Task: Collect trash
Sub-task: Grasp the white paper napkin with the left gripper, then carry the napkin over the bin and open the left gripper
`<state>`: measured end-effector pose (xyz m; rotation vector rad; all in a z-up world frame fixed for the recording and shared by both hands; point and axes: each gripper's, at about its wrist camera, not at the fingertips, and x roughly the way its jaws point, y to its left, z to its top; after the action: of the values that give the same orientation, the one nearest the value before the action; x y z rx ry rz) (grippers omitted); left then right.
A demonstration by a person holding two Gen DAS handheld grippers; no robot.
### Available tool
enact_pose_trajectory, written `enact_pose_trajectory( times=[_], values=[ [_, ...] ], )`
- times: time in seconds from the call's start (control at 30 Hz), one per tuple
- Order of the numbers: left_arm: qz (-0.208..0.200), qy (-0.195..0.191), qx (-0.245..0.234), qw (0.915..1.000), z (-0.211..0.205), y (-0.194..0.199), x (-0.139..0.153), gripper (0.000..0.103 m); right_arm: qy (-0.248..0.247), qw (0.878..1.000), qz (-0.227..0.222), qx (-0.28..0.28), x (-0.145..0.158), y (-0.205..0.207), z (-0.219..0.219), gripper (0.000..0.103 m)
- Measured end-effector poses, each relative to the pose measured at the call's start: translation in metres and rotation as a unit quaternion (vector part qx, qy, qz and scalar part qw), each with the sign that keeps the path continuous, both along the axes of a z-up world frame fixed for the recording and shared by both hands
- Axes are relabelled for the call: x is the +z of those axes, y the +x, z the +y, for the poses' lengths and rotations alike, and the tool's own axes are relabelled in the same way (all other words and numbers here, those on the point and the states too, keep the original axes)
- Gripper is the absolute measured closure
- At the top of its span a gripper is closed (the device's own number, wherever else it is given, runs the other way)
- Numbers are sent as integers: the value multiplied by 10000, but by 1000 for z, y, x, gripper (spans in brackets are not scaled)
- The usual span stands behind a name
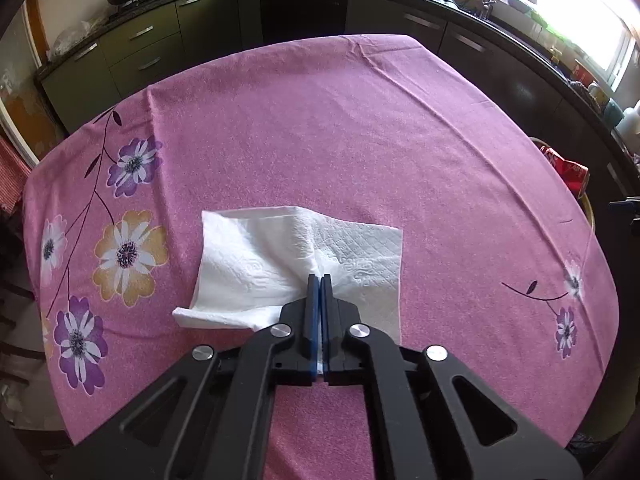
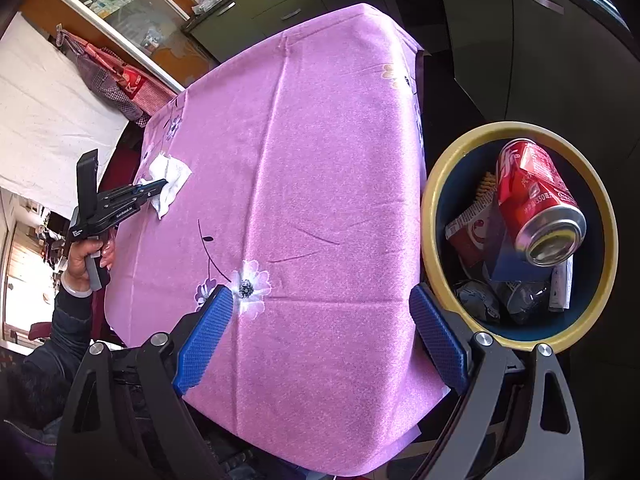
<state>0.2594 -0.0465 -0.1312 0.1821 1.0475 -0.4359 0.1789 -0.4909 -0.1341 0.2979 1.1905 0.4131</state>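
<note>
A white paper napkin [image 1: 280, 264] lies on the pink flowered tablecloth [image 1: 340, 140]. My left gripper [image 1: 319, 280] is shut on the napkin, pinching a fold of it between the blue pads. In the right wrist view the same napkin [image 2: 170, 184] shows at the table's far left with the left gripper [image 2: 160, 184] on it, held by a person's hand [image 2: 86, 258]. My right gripper [image 2: 320, 300] stands open above the near end of the table, nothing between its fingers. A yellow-rimmed bin [image 2: 434, 184] beside the table holds a red can [image 2: 536, 200] and wrappers.
Dark kitchen cabinets [image 1: 140, 52] with pans on the counter run behind the table. The bin's rim [image 1: 588, 208] with the red can [image 1: 568, 168] shows past the table's right edge in the left wrist view. A bright window [image 1: 560, 0] sits at top right.
</note>
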Motion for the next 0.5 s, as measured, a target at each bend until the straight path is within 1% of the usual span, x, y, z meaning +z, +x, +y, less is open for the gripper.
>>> enact_pose_trajectory(
  times=[0.03,0.13,0.2,0.3,0.5],
  values=[
    [9,-53,12,10000,0,-1,2,102,-4,10000,-7,11,1,0,1,14],
    [-137,-43,-45,9999,-3,-9,12,103,5,10000,-39,31,3,-1,2,14],
    [-254,-69,-122,9996,-8,-16,23,103,-8,10000,-60,39,4,-1,3,14],
    [-454,-10,-251,9987,-16,-24,40,103,0,9999,-86,79,6,-1,6,14],
    [-740,12,-458,9962,-31,-39,69,103,25,9998,-115,139,6,-2,7,14]
  ],
)
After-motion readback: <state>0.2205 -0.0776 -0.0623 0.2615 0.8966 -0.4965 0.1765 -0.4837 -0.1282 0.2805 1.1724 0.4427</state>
